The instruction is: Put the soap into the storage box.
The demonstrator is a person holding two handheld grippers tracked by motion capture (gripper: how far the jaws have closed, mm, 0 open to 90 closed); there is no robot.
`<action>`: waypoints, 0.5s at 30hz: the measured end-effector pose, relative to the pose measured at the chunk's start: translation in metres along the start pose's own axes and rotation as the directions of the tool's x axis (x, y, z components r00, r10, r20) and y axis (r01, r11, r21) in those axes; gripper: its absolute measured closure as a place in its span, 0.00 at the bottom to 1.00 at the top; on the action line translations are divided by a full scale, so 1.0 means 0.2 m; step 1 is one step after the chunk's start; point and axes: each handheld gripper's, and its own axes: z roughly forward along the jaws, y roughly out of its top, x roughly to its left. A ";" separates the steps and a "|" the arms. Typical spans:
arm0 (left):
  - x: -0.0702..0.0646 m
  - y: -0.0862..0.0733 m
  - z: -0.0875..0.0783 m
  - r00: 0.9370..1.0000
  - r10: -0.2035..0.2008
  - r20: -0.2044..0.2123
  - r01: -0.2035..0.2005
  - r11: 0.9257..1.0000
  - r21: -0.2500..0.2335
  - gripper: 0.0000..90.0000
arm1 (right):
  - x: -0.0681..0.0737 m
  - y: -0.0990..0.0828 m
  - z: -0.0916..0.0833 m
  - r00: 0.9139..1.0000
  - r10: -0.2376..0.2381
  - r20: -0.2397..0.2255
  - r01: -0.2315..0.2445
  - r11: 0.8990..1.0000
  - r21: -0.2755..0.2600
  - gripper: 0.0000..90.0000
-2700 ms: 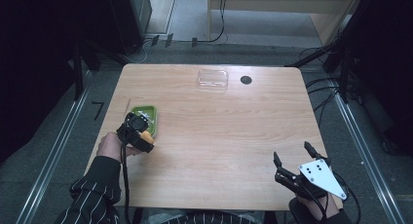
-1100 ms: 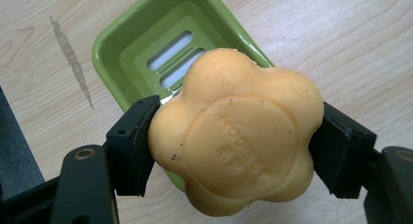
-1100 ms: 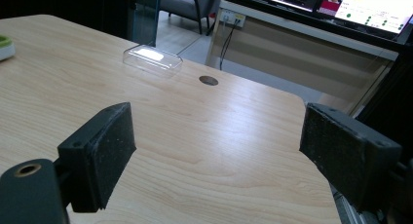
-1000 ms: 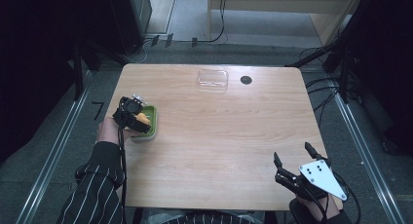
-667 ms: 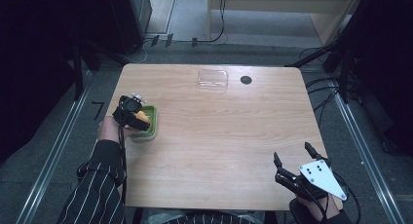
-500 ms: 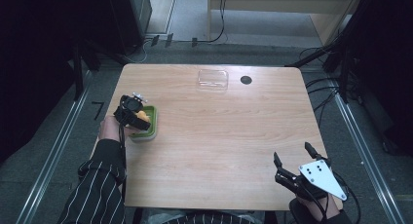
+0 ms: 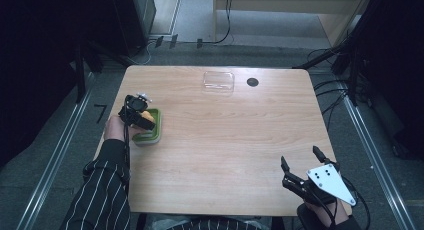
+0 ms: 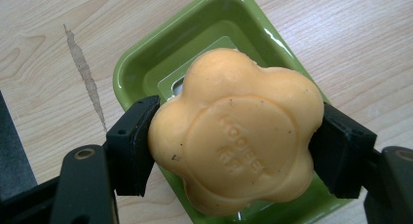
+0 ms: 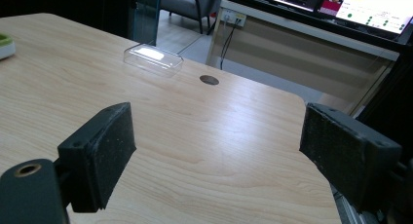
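Observation:
An orange flower-shaped soap (image 8: 236, 136) sits clamped between the two black pads of my left gripper (image 8: 234, 146), just above a green soap dish (image 8: 160, 63). From above, the left gripper (image 7: 141, 116) hovers over the green dish (image 7: 150, 131) near the table's left edge. My right gripper (image 7: 301, 162) rests at the near right corner, its jaws wide open with nothing between them. In the right gripper view the right gripper (image 9: 219, 151) faces bare wood.
A clear plastic lid (image 7: 218, 82) lies at the far middle of the table, with a small dark round hole (image 7: 252, 82) beside it. Both also appear ahead of the right gripper as the lid (image 9: 152, 58) and the hole (image 9: 209, 80). A striped sleeve (image 7: 100, 190) comes in at bottom left.
The left gripper with the soap has shifted a little over the green dish since the oldest frame. The right gripper has stayed put.

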 end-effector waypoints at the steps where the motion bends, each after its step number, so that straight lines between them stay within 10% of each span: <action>1: 0.00 0.00 0.01 1.000 0.003 0.002 -0.003 1.000 0.002 0.30 | 0.00 0.00 0.00 1.000 -0.001 -0.001 0.001 1.000 0.000 0.15; 15: 0.01 0.01 0.04 1.000 0.022 0.003 -0.022 1.000 0.010 0.30 | 0.00 0.00 0.00 1.000 -0.002 -0.002 0.002 1.000 0.002 0.15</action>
